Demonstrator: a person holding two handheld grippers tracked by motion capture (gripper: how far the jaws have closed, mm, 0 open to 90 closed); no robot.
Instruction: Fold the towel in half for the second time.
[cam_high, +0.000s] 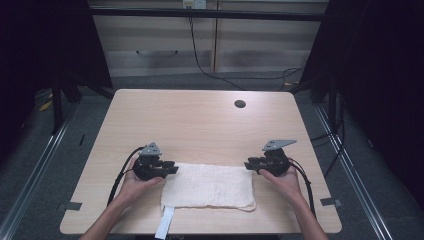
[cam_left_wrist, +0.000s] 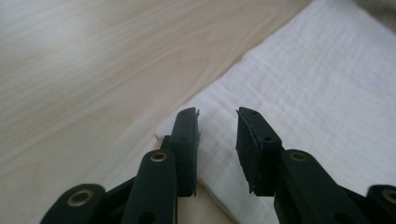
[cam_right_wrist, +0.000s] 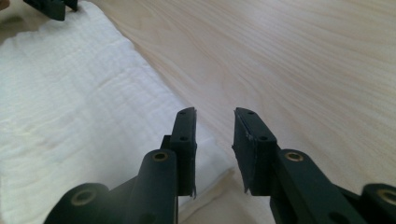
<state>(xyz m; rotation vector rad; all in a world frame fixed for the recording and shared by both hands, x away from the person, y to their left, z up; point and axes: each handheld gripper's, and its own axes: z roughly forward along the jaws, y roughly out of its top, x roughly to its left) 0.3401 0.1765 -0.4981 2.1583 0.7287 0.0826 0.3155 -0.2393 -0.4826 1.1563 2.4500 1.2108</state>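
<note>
Pale wooden bench (cam_high: 200, 120) carries a white folded cloth (cam_high: 210, 186) near its front edge; left claw (cam_high: 172, 168) and right claw (cam_high: 248, 164), both spread, flank its far corners

A white cloth (cam_high: 208, 186) lies flat on the wooden table (cam_high: 200, 120).

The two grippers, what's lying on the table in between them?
A white cloth lies flat between the left gripper and right gripper, in the high view.
</note>
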